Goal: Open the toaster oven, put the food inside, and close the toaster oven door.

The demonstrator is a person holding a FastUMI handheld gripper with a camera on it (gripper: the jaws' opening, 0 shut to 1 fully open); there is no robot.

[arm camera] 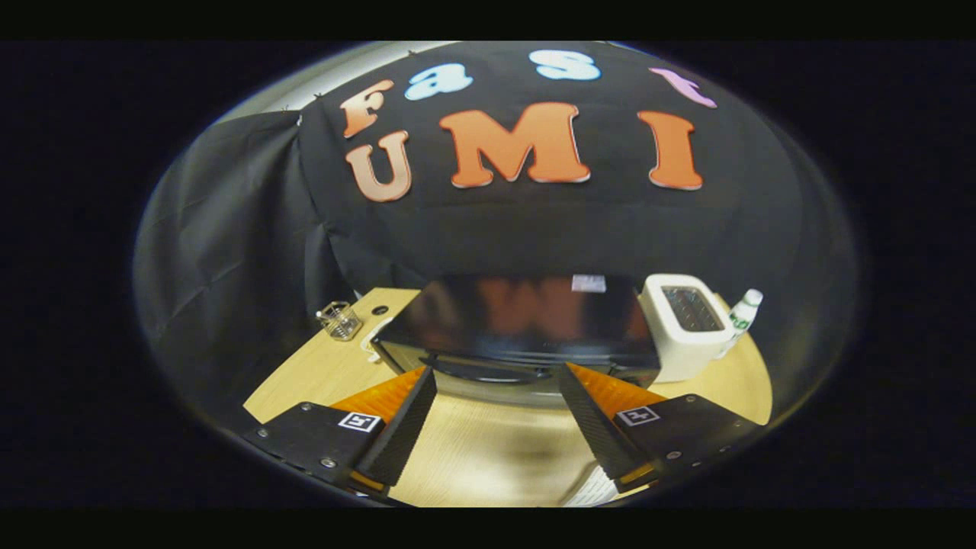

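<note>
Gripper (496,375) spread wide, fingers well apart, nothing between them but bare tabletop. No contact seen between either finger and any object. Fingertips sit just short of the front of the toaster oven (518,324), level with its lower front edge; whether they touch it cannot be told, as the frame is slightly blurred there.

Toaster oven: dark, glossy top, sits straight ahead of the fingers, centred between them, on the wooden table (488,450). Door appears closed: a dark curved handle (488,371) runs across the front, just beyond the fingertips, with a lighter metallic band below it. A small pale patch lies on the rear of the oven top.

Other items on the table:
- White toaster (684,324), just beside the oven on its right side, slots facing up.
- Plastic bottle with white cap (743,314), just beyond the white toaster, further right, tilted in the fisheye view.
- Small clear glass container (340,320), left of the oven, near the back edge of the table, apart from the oven.
- A pale object at the oven's front left corner (371,347); too small to identify.

Food for the task not identifiable among these items.

Something white and ribbed (591,492) shows under the right finger, at the near table edge; identity unclear.
</note>
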